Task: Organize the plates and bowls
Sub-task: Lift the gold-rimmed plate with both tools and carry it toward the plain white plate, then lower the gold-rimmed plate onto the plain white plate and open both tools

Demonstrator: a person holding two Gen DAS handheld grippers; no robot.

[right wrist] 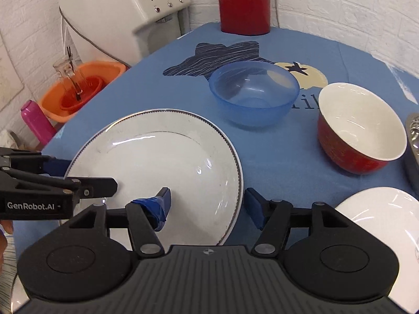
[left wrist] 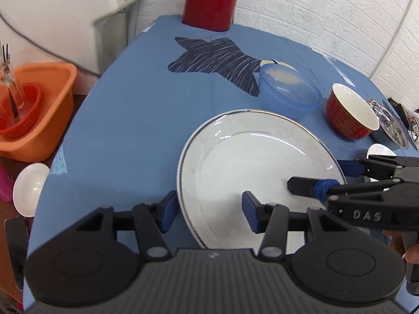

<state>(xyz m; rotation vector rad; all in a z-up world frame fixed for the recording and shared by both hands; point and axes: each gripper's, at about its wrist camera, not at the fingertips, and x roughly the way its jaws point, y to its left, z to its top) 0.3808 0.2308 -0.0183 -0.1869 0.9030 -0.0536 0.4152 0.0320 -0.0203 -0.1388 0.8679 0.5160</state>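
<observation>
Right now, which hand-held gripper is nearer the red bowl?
Right. The right hand-held gripper straddles the big plate's rim on the red bowl's side; the left hand-held gripper straddles the opposite rim, farther away.

Plate (right wrist: 162,157): glossy white glazed ceramic, thin dark rim line. Blue bowl (right wrist: 254,94), at its 1 o'clock: translucent smooth plastic. Red bowl (right wrist: 358,130), at 3 o'clock: glazed, white inside. Cloth (left wrist: 117,130): matt blue fabric with print. Tub (left wrist: 52,99), at 9 o'clock: orange plastic. Grippers (left wrist: 209,209) (right wrist: 207,206): matt black plastic, blue pads.
</observation>
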